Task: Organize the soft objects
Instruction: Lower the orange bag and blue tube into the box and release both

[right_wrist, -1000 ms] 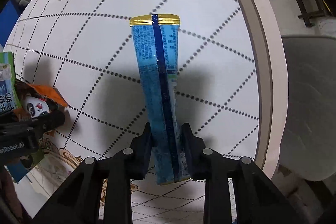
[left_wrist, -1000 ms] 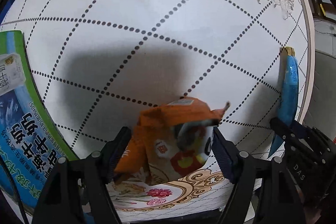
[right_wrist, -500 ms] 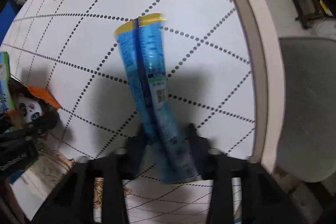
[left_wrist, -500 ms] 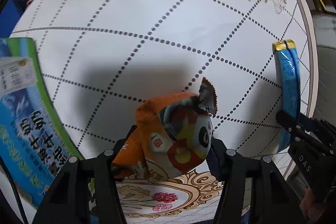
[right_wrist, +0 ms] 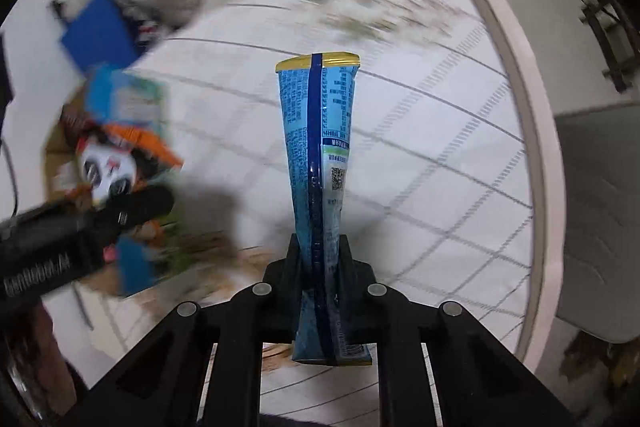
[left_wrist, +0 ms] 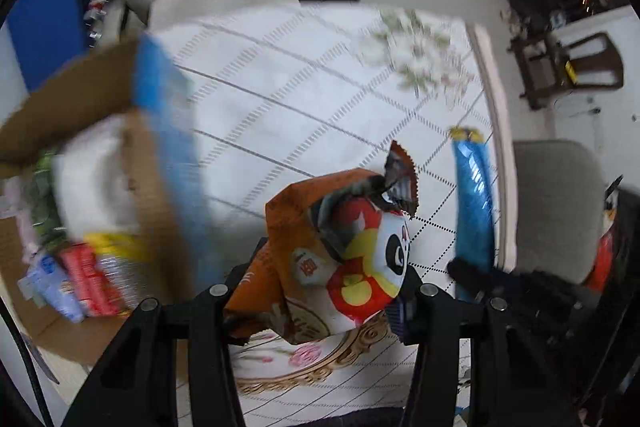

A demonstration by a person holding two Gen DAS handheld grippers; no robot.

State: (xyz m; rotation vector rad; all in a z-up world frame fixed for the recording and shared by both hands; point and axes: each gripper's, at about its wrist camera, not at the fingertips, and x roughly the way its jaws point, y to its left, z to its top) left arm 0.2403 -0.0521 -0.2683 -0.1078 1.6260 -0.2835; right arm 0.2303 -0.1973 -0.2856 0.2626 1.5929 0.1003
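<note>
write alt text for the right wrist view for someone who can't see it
The right gripper is shut on a tall blue packet with a gold top seal, held over a white table with a grid pattern. At left, blurred, the left gripper carries an orange panda snack bag near a cardboard box.

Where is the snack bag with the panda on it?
The orange panda bag is pinched in the left gripper, held above the white table, with the cardboard box on its left and the blue packet on its right.
</note>
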